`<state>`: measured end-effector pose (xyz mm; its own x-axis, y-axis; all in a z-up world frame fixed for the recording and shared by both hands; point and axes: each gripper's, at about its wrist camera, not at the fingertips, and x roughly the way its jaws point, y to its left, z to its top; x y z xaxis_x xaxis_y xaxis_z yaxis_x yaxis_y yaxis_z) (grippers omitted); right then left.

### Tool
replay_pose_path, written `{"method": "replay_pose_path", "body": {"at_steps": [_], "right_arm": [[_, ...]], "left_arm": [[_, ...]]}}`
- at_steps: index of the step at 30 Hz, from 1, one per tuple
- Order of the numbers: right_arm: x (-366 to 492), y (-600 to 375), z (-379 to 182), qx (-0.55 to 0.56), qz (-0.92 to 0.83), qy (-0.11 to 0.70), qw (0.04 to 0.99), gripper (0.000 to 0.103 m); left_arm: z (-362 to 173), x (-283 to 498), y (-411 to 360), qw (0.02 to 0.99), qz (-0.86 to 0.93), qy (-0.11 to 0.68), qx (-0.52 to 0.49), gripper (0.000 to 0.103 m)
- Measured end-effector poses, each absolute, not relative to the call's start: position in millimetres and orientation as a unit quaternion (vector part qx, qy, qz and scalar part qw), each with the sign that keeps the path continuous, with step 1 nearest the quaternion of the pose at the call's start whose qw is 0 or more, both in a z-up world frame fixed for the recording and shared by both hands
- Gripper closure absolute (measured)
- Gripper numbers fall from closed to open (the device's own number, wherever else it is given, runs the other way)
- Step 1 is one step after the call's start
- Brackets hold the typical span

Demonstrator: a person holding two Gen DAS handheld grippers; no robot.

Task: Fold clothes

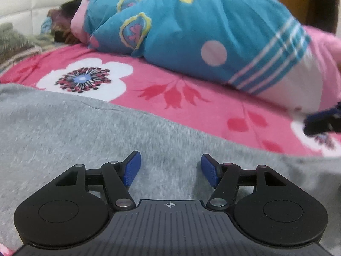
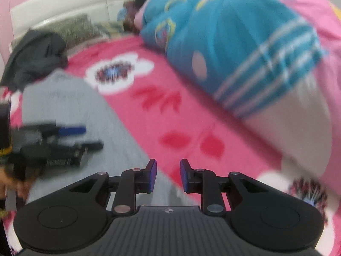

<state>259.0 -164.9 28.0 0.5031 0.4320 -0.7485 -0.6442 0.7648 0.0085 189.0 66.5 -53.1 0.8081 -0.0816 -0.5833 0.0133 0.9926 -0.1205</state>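
On the bed, right under the left tongs (image 1: 170, 169), lies the grey garment (image 1: 85, 132), spread flat over the pink flowered bedsheet (image 1: 191, 111). Those tongs are spread wide, nothing between the blue pads, hovering just above the cloth. The right tongs (image 2: 168, 176) sit off the garment's right edge, over the sheet, parted a little and holding nothing; their view is smeared with motion. From that side you can see the left tongs low over the grey fabric. A blue patterned quilt (image 1: 191, 27) is heaped beyond both, and a dark piece of clothing (image 2: 36, 53) lies past the garment's far end. To my eye the job now is to take a fresh hold for the next fold. Best to pinch the near edge cleanly with both, one layer only, lift evenly, and keep the fabric taut so no crease gets trapped.
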Motion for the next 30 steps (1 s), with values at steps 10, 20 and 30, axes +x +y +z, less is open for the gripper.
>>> {"method": "replay_pose_path", "body": {"at_steps": [10, 20, 30], "right_arm": [[248, -166, -22, -0.162, 0.325, 0.431, 0.826, 0.071], [228, -155, -4, -0.228, 0.289, 0.364, 0.856, 0.101], [245, -145, -34, -0.281, 0.266, 0.361, 0.849, 0.101]], "left_arm": [[-55, 189, 62, 0.951, -0.024, 0.306, -0.034, 0.037], [-48, 191, 66, 0.952, -0.026, 0.300, -0.049, 0.037], [-53, 198, 58, 0.953, -0.015, 0.303, -0.021, 0.036]]}}
